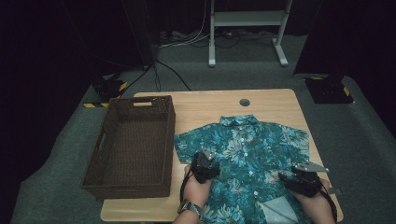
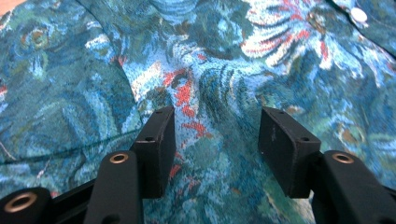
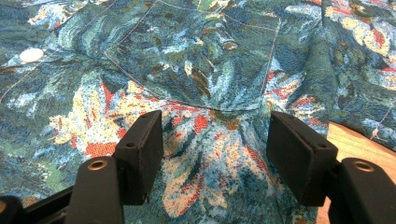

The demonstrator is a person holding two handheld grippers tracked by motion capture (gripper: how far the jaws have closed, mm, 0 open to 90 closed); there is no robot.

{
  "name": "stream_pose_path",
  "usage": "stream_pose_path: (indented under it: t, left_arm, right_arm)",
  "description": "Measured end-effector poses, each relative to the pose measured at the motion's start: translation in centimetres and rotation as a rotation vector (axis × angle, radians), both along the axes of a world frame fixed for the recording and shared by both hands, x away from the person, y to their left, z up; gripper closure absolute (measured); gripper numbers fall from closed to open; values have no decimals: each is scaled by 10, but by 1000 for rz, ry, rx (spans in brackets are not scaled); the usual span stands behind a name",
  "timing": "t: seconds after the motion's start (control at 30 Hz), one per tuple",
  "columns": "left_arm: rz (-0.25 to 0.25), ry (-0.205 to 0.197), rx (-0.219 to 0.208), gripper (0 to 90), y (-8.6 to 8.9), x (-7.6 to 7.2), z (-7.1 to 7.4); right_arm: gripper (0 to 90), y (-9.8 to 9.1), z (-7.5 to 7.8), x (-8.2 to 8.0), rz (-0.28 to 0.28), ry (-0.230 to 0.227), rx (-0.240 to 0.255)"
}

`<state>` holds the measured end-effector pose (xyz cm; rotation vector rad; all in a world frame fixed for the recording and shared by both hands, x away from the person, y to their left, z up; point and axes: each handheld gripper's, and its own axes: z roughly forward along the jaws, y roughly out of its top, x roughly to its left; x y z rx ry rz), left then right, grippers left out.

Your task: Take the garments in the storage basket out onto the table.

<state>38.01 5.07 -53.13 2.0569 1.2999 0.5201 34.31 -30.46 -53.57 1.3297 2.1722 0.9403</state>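
The flowery shirt lies flat on the table, just beside the brown basket. Both the left gripper and right gripper rest on it, jaws open, pinching nothing. I think folding is starting, so next they must squeeze the cloth.

My left gripper and right gripper are black, each with 2 blocky jaws carrying brass-ringed screw holes. A grey 3-cornered plate tops each one. Black cables loop back. Wristwatch on my left wrist.

High overhead forward-down view; two close views, all sharing the shirt.
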Motion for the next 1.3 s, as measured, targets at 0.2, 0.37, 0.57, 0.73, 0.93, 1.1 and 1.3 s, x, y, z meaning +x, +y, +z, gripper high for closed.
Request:
stream_pose_path:
  t: [0.2,0.37,0.57,0.73,0.93,1.1,1.3]
  left_arm:
    - [26,-25,-13,468,-1,16,-2]
    - [27,-37,-17,468,-2,32,-3]
    - [26,-37,-19,468,0,47,-3]
    - [25,-48,-25,468,2,51,-5]
    - [25,-66,-33,470,2,57,-6]
    - [14,-77,-38,469,-1,67,-7]
    - [-4,-26,-56,361,-5,73,-1]
  right_arm:
    - [361,-2,-1,8,-3,-8,6]
    - [364,-1,0,20,-17,2,2]
    - [364,2,2,35,-23,23,-10]
    - [364,2,3,44,-31,28,-15]
    - [364,0,3,50,-42,29,-14]
    - [365,-1,3,54,-49,23,-11]
    - [375,2,7,56,-50,42,-32]
